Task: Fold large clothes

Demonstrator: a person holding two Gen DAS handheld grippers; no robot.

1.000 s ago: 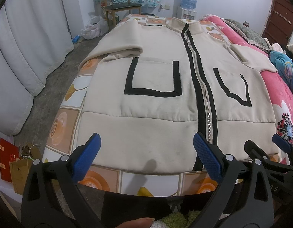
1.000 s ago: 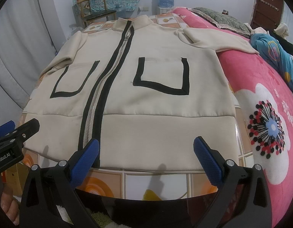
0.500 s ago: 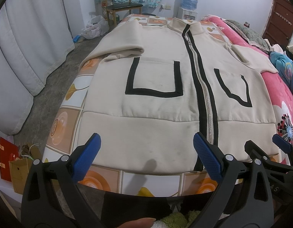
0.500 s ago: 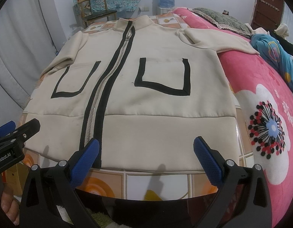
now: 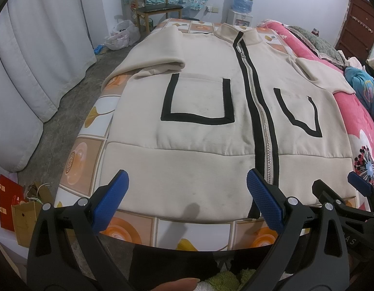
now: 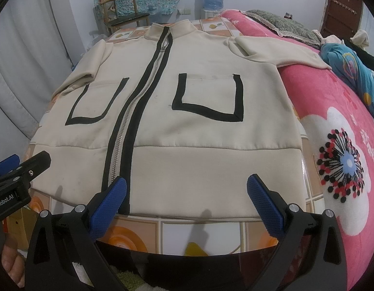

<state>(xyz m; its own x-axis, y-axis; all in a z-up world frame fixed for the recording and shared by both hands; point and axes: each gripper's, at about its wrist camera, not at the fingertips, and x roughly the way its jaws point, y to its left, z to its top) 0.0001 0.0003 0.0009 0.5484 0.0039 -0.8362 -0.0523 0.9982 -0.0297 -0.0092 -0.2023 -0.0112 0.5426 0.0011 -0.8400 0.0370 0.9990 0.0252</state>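
The jacket [image 5: 211, 126] lies flat, front up and zipped, on the patterned table [image 5: 128, 228], collar far, hem near; its right sleeve [image 6: 271, 51] reaches onto the pink bedding [image 6: 332, 101]. The fabric looks thick, soft and moderately heavy; expect it to drape and fold bluntly, not slip. Suitable holds appear to be the near hem corners or the sleeve ends. The left gripper [image 5: 187, 203] and right gripper [image 6: 187, 202] hover level just short of the hem, side by side; both are spread wide and empty.
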